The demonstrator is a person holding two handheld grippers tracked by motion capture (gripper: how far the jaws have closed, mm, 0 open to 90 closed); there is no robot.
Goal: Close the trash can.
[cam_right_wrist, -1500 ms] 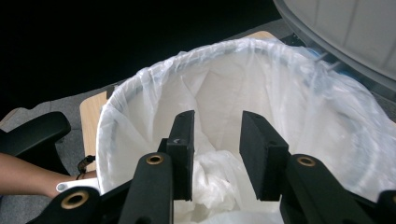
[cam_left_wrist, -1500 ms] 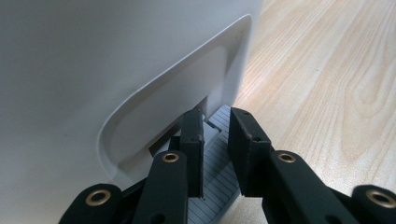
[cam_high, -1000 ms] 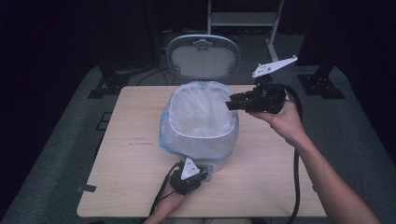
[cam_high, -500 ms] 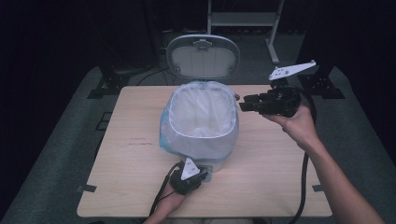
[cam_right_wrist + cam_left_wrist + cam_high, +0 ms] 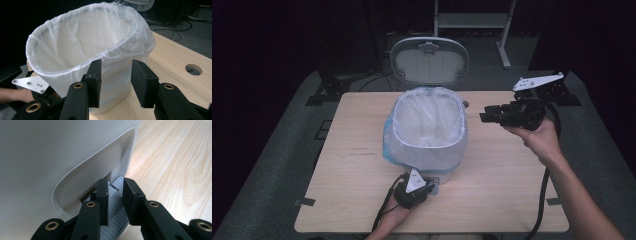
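White pedal bin [image 5: 427, 150] mid-table with lid [image 5: 430, 61] raised and plastic liner [image 5: 428, 117] over rim, left gripper [image 5: 427, 186] at near side, jaws slightly apart astride ribbed pedal [image 5: 113, 205], right gripper [image 5: 484, 117] raised to the right, jaws apart, empty.

The high camera hangs above the person's side, looking forward and down over the whole bench [image 5: 362, 130]. The left tongs' camera sits low, pressed close to the base of the pedal bin [image 5: 50, 157], facing its pedal [image 5: 117, 207]. The right tongs' camera looks from farther off, across the bench at the same bin's lined rim.
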